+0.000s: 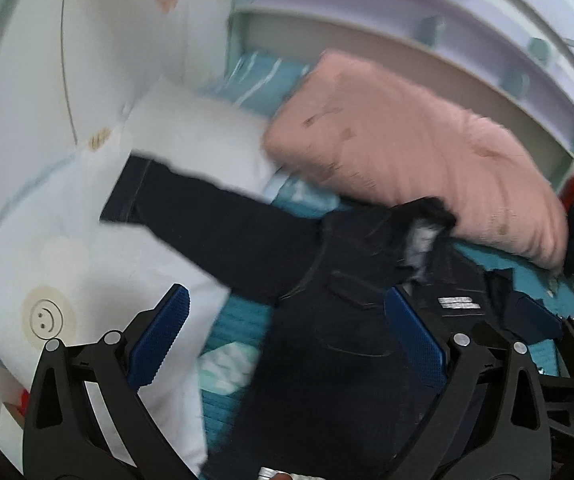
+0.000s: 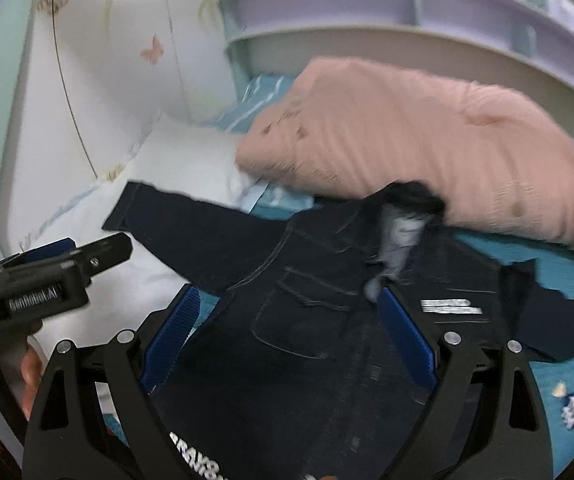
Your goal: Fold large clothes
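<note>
Your dark denim jacket [image 2: 307, 320] lies spread face-up on the bed [image 2: 559, 276], one sleeve reaching left over the white pillow [image 2: 191, 160]. Your left hand-held gripper [image 1: 287, 336] and right hand-held gripper [image 2: 291, 332] both hover above it, fingers apart.

Black gripper [image 1: 287, 344] frames, blue ribbed fingers [image 1: 159, 336], silver screws, white lettering.

**Bedroom, home**

Bed w/ teal quilted cover [image 2: 559, 276]. Pink pillow [image 2: 427, 140] at 12–2 o'clock, white pillow [image 2: 191, 156] at 10. Padded headboard [image 2: 107, 60] w/ butterfly print at 10–11 o'clock. Lilac shelves [image 2: 407, 4] at 12–1 behind bed. Smiley-print bedding [image 1: 47, 320] at 8 in left view.
</note>
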The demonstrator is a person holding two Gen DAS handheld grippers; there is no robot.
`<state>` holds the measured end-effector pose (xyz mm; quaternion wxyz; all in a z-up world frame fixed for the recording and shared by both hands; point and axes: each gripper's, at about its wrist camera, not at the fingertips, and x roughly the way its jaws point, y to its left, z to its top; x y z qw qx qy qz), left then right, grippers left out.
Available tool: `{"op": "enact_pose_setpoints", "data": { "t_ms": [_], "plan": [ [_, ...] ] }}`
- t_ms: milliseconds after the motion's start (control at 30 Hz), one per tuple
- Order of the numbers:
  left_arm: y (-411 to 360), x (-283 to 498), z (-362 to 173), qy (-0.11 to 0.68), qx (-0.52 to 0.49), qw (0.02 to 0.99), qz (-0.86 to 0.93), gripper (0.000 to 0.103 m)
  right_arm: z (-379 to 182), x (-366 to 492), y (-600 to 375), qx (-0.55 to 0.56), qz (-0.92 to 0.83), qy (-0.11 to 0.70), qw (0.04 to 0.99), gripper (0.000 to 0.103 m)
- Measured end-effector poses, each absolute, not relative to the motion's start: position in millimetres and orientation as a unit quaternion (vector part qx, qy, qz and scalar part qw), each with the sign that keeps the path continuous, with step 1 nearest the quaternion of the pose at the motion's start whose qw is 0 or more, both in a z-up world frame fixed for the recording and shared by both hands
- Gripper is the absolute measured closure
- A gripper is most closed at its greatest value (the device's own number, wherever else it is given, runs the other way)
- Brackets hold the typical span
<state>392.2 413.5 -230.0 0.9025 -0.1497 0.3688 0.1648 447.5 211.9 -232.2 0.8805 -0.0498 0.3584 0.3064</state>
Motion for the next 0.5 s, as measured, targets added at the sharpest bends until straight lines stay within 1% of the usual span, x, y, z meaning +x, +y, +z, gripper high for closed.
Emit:
{"op": "enact_pose_setpoints", "data": {
  "t_ms": [200,300,367,433,467,500],
  "plan": [
    [518,417,-291,0.394,-0.193,0.869,0.227,0.005,-285,482,262,-0.055,0.308,0.39,0.866,0.016],
    [566,430,-318,0.388,-0.221,0.86,0.248,0.005,-310,498,279,-0.054,0.3,0.407,0.861,0.016],
    [595,442,-335,0.404,-0.234,0.842,0.271,0.005,-328,509,287,-0.051,0.296,0.419,0.857,0.016],
    [611,450,-341,0.399,-0.238,0.842,0.273,0.005,-345,519,294,-0.048,0.289,0.435,0.851,0.016],
    [619,454,-343,0.397,-0.242,0.843,0.271,0.005,-351,522,295,-0.043,0.29,0.439,0.849,0.023],
    [626,456,-341,0.388,-0.244,0.847,0.269,0.005,-356,524,296,-0.041,0.29,0.444,0.847,0.038]
  ]
}}
